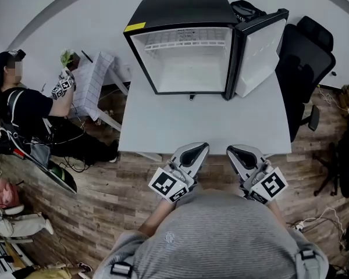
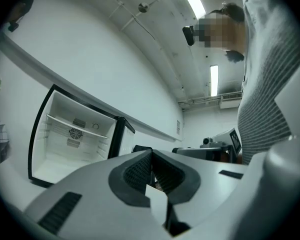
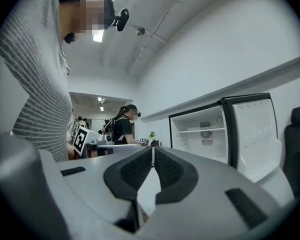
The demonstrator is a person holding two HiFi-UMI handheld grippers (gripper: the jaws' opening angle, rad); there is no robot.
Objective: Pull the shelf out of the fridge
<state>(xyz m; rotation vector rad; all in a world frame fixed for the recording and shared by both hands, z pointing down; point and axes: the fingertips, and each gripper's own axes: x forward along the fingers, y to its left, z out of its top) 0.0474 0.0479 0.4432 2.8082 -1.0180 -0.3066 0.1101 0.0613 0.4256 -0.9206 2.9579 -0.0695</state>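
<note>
White table (image 1: 192, 127) in front of me, wood-plank floor (image 1: 104, 196) beneath, black office chair (image 1: 305, 68) on my right, pale wall (image 1: 46, 10) behind, strip lights (image 2: 213, 80) overhead

Fridge (image 1: 180, 13): outer casing black, smooth, slight sheen on top; interior liner white smooth plastic, door liner the same; shelf (image 1: 186, 44): looks like a white-coated wire grid; bench (image 1: 203, 127): pale grey, smooth, matt; floor (image 1: 104, 196): wood-grain planks, brown, low sheen; left claw (image 1: 201, 147) and right claw (image 1: 232, 150): grey moulded plastic shells, smooth, matt; pads (image 2: 139, 171): black, finely ribbed, rubber-like, dull; person's sweater (image 1: 221, 237): grey ribbed knit cloth, soft; chair (image 1: 305, 57): black, matt; material unclear.
</note>
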